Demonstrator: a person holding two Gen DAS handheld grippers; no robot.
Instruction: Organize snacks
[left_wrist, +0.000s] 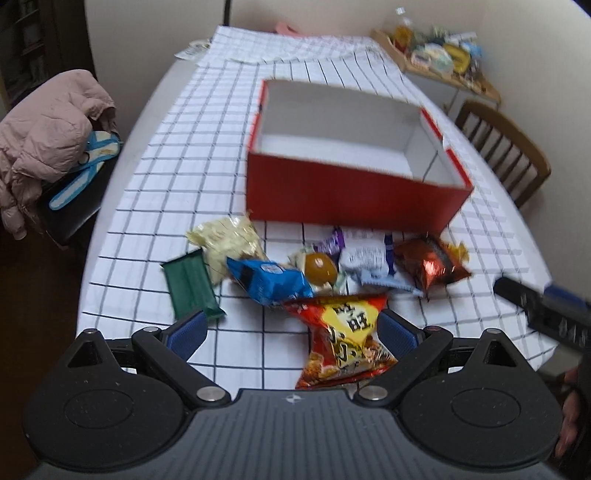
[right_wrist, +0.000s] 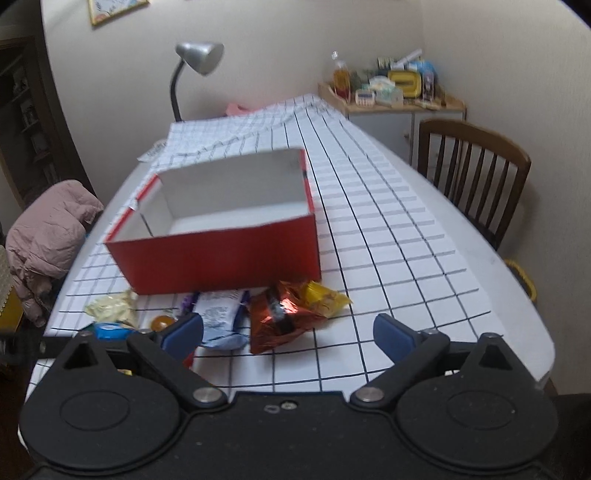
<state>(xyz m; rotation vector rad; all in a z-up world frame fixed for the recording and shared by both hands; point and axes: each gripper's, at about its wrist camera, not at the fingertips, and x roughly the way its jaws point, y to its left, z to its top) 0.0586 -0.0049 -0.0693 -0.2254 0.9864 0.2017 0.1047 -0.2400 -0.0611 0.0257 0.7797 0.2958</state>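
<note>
Hovering left claw (left_wrist: 291, 332), right claw (right_wrist: 288, 334), both agape

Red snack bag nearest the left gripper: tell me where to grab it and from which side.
Grip the red snack bag at its pinched waist, coming from above with the open left gripper. The bag lies flat, narrowest there, and the waist already sits beside the right finger.

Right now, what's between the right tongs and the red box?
In the right wrist view, a copper foil snack bag and a white-blue packet lie between the open right tongs and the red box.
</note>
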